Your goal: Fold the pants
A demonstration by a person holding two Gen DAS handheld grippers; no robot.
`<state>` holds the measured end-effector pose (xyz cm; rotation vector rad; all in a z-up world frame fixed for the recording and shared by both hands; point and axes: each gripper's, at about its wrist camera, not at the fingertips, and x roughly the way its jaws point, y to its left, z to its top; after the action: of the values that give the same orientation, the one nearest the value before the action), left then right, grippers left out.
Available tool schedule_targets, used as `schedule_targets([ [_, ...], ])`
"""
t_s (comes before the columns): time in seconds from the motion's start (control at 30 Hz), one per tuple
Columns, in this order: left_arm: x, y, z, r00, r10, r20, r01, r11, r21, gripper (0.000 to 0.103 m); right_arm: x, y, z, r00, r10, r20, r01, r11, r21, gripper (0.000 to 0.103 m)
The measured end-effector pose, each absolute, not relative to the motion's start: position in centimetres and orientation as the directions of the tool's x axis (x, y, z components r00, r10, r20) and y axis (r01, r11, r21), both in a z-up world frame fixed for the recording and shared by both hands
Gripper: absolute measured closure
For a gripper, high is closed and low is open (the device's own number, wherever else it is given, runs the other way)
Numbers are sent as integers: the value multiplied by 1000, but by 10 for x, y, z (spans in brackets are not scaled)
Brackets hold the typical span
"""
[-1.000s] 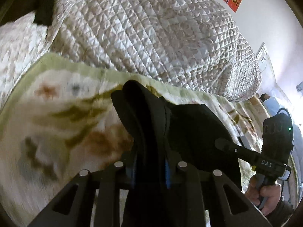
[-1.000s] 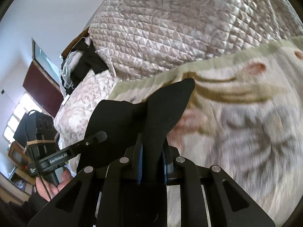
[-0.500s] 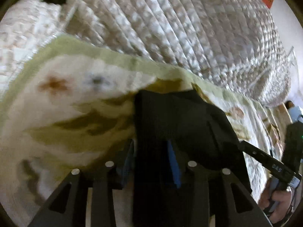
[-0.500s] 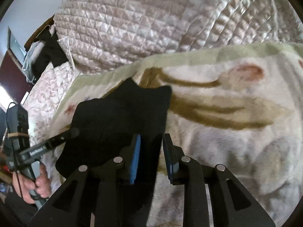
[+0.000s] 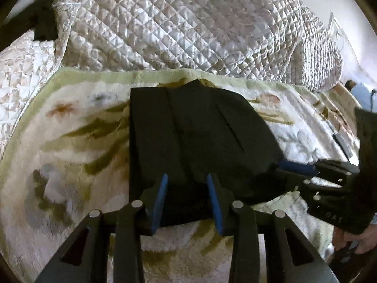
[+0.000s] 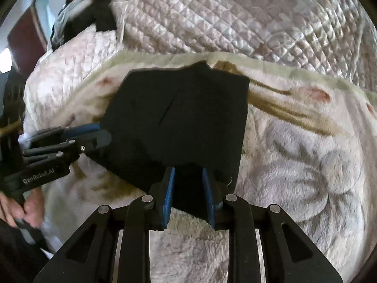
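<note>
Pants (image 5: 200, 136), black and already folded into a compact block, lie flat on the flowered blanket (image 5: 70, 146) in the middle of both views, with the quilt (image 5: 188, 23) heaped behind them in the upper part of the frame. The step in hand looks like the release after a fold: the near edge of the cloth has been laid down and both grippers are letting go.

The left gripper (image 5: 187, 198) sits at the bottom centre of its view; its blue fingers (image 5: 160, 200) have just been opening and now stand partly apart, straddling the near hem with a gap on each side, so nothing is pinched. The right gripper (image 6: 188, 193) is likewise at the bottom centre of its own view, its fingers (image 6: 168, 195) also just opened a little, with the pants' corner between them but not clamped as far as the picture shows. In the left view it enters from the right edge at the cloth's corner, with the person's hand (image 5: 358, 240) at the lower right.

Next, I judge, both grippers need to back straight off the hem without dragging it, then either smooth the block or take a fresh hold for another fold, if one is wanted. The plush blanket may catch the cloth, so a clean lift-away matters.
</note>
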<state>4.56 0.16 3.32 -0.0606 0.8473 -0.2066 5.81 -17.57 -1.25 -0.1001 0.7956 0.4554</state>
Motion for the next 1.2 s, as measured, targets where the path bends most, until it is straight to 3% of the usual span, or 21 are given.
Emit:
schedule_targets([
  [0.6, 0, 0, 40, 661, -111, -742, 57, 994, -97, 63, 9, -195, 7, 673, 378, -636, -394, 911, 124, 78],
  [1.2, 4, 4, 16, 612, -57, -789, 12, 998, -64, 49, 12, -193, -31, 625, 298, -721, -356, 931, 76, 75],
])
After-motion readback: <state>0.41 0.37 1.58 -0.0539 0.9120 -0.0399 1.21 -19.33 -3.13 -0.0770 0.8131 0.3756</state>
